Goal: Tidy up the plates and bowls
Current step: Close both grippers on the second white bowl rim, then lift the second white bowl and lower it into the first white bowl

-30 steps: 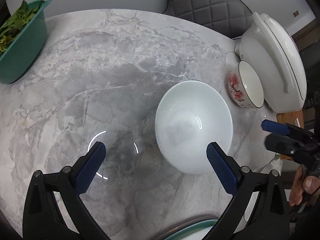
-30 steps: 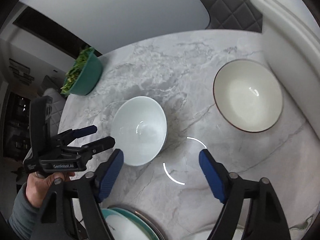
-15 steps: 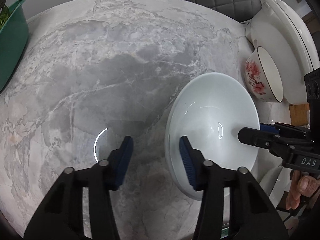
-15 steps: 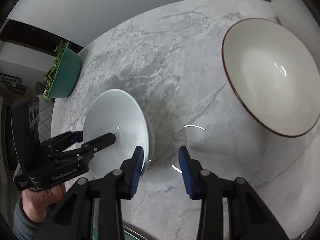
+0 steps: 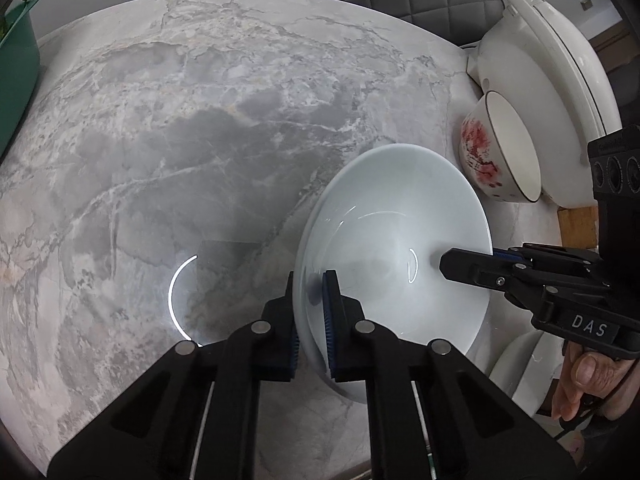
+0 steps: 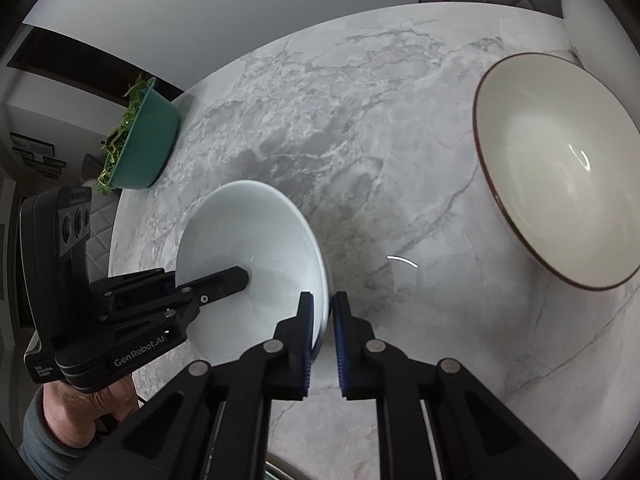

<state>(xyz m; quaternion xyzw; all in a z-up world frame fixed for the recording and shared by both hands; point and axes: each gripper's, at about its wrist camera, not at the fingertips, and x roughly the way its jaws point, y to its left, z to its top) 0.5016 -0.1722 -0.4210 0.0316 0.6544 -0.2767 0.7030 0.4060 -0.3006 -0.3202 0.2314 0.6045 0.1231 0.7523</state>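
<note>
A plain white bowl stands on the marble table. My left gripper is closing tight on its left rim, one blue pad inside the bowl and one outside. My right gripper is closing tight on the opposite rim of the same bowl in the same way. Each view shows the other gripper's black finger reaching into the bowl: the right gripper and the left gripper. A cream bowl with a dark rim and red flowers sits to the right.
A white rice cooker stands behind the flowered bowl at the table's right edge. A teal basin of greens sits at the far left. More white crockery lies near the front right, by a person's hand.
Both grippers came down over the white bowl from opposite sides and went from wide open to shut on its rim. The bowl now looks larger and closer in both views.
</note>
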